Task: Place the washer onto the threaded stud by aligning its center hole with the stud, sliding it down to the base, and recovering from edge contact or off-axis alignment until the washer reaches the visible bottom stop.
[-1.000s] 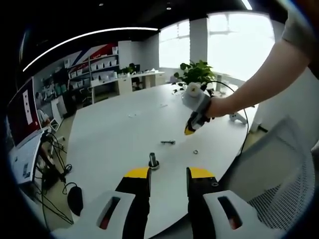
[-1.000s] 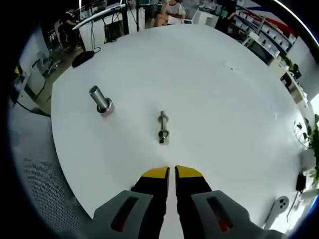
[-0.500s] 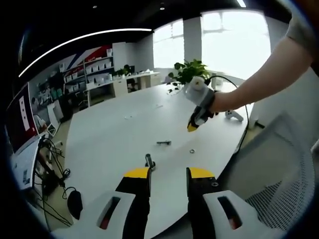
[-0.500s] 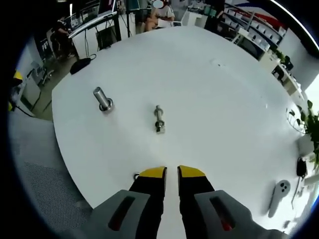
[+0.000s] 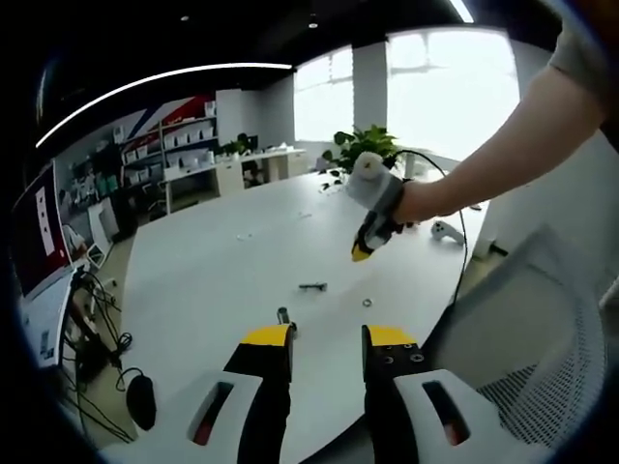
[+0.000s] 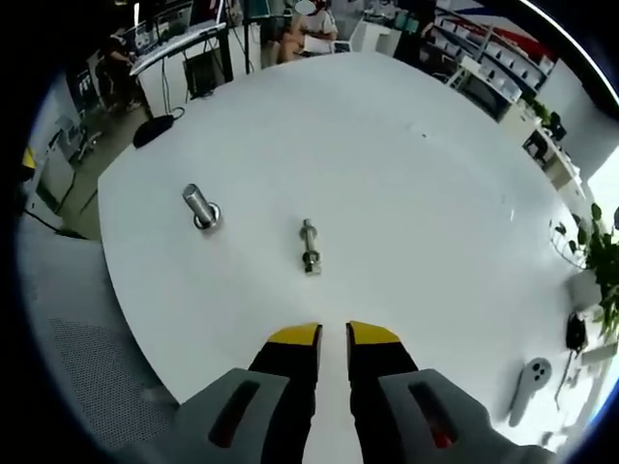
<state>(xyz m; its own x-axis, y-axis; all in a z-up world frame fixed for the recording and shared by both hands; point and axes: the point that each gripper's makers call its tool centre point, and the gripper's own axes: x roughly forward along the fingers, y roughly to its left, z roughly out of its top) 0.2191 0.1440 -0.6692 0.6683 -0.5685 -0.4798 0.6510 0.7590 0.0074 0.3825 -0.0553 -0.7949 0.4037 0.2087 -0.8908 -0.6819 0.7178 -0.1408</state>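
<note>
Above the white table [image 6: 406, 193], right gripper [image 6: 333, 333] hovers, jaws a narrow gap apart, nothing between them. Bolt [image 6: 309, 247] lies flat on the table ahead of its tips; upright stud [image 6: 199, 207] stands left of the bolt, apart. Left gripper [image 5: 327, 335] spread, empty, over the table edge. Washer [image 5: 368, 303] lies near the bolt [image 5: 311, 287], clear of the stud [image 5: 282, 316].
</note>
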